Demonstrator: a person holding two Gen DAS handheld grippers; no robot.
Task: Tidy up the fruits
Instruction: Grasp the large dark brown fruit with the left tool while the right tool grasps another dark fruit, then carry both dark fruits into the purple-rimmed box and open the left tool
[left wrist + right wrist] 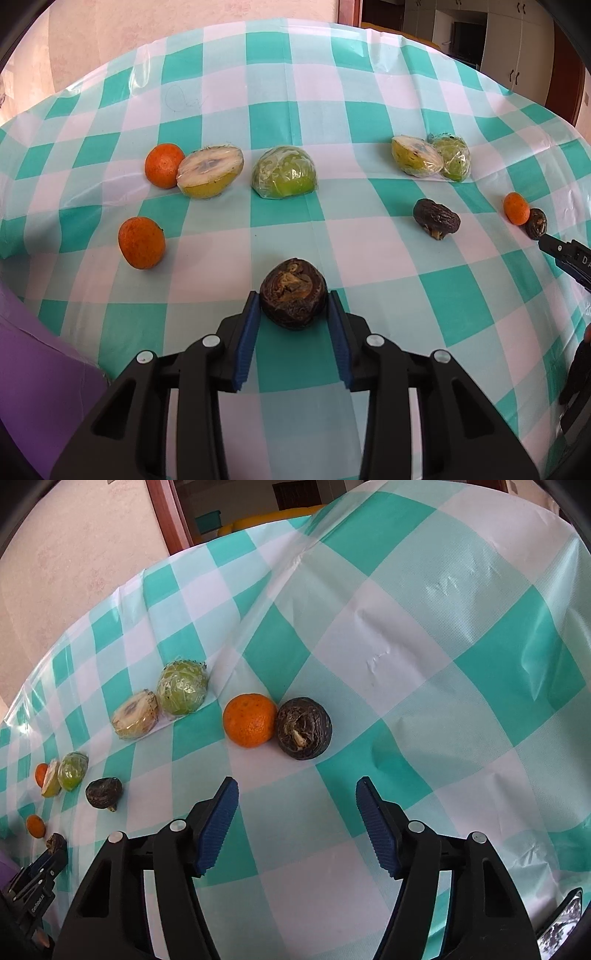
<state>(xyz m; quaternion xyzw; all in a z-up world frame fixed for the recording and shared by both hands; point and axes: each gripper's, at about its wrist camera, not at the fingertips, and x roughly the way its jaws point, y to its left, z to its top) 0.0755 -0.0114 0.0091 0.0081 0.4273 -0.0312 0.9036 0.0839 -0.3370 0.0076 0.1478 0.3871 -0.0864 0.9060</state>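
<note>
In the left wrist view my left gripper (293, 297) is shut on a dark brown wrinkled fruit (293, 299) that rests on the checked tablecloth (295, 229). Its blue pads press the fruit's two sides. In the right wrist view my right gripper (297, 786) stands open with only cloth between its fingers. Just beyond it an orange (250, 720) touches another dark wrinkled fruit (304, 727). The left gripper (40, 871) shows small at the lower left edge of that view.
Two oranges (164, 166) (141, 242), plastic-wrapped cut fruit halves (210, 171) (284, 173) (417, 155) and a dark fruit (437, 218) lie across the table. A purple surface (37, 369) borders the table's near left edge. A wall runs behind the table.
</note>
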